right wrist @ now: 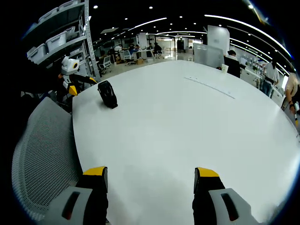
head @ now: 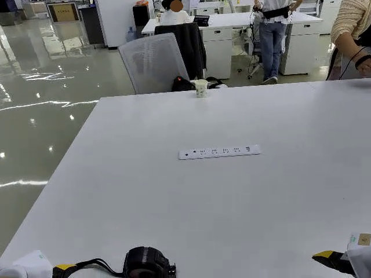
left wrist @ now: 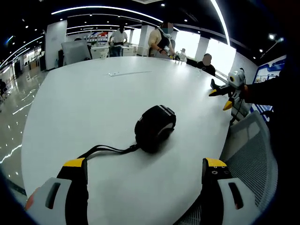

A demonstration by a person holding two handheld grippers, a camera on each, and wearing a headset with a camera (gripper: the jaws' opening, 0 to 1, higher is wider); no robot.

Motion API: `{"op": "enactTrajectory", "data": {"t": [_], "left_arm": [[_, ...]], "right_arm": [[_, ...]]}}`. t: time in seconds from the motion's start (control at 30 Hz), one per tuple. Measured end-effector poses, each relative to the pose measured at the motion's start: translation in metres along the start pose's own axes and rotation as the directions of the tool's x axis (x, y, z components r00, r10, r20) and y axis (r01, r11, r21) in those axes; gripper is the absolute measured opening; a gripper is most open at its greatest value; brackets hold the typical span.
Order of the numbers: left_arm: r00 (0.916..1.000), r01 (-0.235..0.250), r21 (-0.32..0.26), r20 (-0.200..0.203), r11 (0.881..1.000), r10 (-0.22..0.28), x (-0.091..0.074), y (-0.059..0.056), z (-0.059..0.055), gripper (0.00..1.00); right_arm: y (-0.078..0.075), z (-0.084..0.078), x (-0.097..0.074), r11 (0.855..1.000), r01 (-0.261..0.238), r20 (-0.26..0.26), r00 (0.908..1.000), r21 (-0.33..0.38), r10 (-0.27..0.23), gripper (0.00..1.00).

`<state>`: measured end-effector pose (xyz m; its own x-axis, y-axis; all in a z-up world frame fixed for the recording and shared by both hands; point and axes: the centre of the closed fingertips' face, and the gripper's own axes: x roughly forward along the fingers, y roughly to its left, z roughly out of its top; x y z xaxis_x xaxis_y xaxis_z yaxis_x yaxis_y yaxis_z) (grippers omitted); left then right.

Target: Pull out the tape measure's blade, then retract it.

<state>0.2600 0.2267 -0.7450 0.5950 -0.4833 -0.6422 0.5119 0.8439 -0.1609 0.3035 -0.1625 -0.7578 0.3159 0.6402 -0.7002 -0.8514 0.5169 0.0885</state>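
Round black tape measure (left wrist: 154, 127) with a black strap lies on the white tabletop (head: 174, 202) near its front edge, just ahead of left gripper (left wrist: 144, 163). That gripper is wide open and empty; right gripper (right wrist: 151, 171) likewise, well apart.

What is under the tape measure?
The bare white table; the tape measure rests on it, its strap trailing alongside. Its underside is covered, so anything beneath cannot be seen.
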Motion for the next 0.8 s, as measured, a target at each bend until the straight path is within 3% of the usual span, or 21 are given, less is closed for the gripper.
{"op": "enactTrajectory", "data": {"t": [0.23, 0.47, 0.6, 0.8], "left_arm": [[1.0000, -0.006, -0.008, -0.003, 1.000, 0.006, -0.003, 0.005, -0.001, 0.99], [0.9999, 0.001, 0.001, -0.012, 1.000, -0.001, -0.003, 0.004, 0.000, 0.99], [0.9998, 0.001, 0.009, -0.018, 1.000, -0.001, -0.004, 0.007, 0.000, 0.99], [0.9998, -0.004, 0.016, -0.021, 1.000, 0.004, -0.007, 0.009, 0.002, 0.99]], "right_arm": [[-0.001, -0.011, -0.013, 1.000, -0.001, -0.004, 1.0000, 0.010, 0.001, 0.84], [-0.011, -0.022, -0.023, 0.999, 0.031, -0.004, 0.9995, 0.040, -0.031, 0.98], [-0.015, -0.022, -0.029, 0.998, 0.047, 0.007, 0.9988, 0.040, -0.048, 0.99], [-0.007, -0.025, -0.029, 0.999, 0.028, -0.004, 0.9996, 0.033, -0.028, 0.99]]}}
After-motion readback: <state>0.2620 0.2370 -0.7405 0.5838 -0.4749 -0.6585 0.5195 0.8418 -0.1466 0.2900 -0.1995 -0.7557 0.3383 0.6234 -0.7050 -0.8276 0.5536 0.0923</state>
